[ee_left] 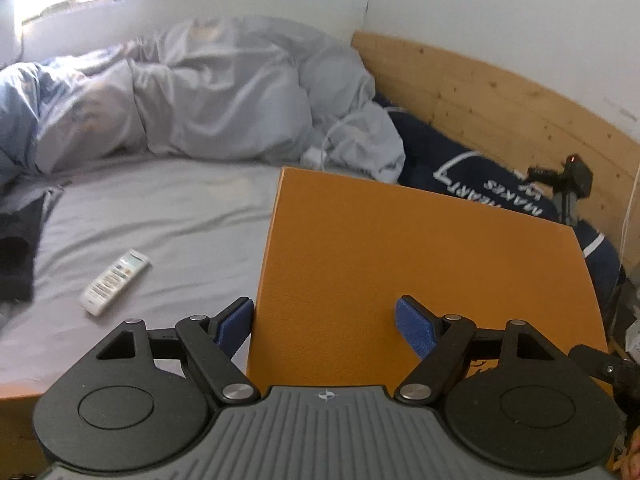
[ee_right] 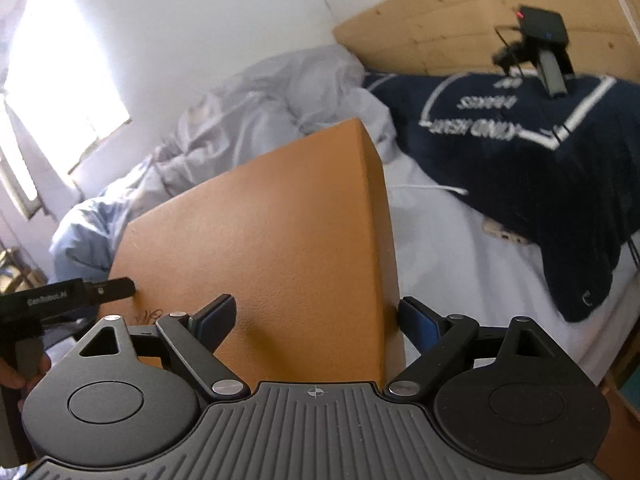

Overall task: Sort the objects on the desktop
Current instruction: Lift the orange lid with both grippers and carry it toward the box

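Note:
A large orange box (ee_left: 420, 272) with a textured top lies on the bed; it also shows in the right wrist view (ee_right: 280, 232). My left gripper (ee_left: 325, 326) is open, its jaws astride the box's near left corner, left finger beside the side wall and right finger over the top. My right gripper (ee_right: 316, 322) is open, its jaws astride the box's near right corner. The left gripper's fingertip (ee_right: 116, 288) shows at the box's left edge in the right wrist view. A white remote control (ee_left: 114, 282) lies on the sheet left of the box.
A crumpled grey duvet (ee_left: 200, 92) fills the back of the bed. A navy blanket with white lettering (ee_right: 520, 152) lies to the right under a wooden headboard (ee_left: 500, 92). A black device on a stand (ee_right: 540, 44) sits on it. A white cable (ee_right: 428, 189) lies on the sheet.

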`<action>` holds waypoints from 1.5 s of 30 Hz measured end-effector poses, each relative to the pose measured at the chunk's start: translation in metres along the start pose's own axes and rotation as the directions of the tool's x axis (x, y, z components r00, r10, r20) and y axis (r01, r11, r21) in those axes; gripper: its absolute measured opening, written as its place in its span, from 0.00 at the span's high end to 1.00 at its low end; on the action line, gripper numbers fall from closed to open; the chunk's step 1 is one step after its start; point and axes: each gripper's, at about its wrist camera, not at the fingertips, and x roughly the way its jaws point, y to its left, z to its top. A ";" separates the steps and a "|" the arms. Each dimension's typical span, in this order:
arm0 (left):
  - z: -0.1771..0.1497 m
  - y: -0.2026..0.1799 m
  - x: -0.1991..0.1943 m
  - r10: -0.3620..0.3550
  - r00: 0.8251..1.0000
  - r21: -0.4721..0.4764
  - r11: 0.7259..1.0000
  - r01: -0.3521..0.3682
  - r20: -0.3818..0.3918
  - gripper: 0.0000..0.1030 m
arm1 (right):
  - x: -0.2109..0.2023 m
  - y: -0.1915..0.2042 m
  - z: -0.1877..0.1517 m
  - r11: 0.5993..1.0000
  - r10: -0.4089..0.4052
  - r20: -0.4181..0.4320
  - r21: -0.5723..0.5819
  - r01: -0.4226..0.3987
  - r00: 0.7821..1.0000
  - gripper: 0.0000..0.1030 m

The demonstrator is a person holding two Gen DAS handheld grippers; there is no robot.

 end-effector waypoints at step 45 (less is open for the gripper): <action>-0.091 0.177 -0.235 0.301 0.953 -0.307 0.912 -0.273 0.047 0.25 | -0.038 0.288 -0.104 0.865 0.273 -0.283 -0.347 -0.364 0.919 0.13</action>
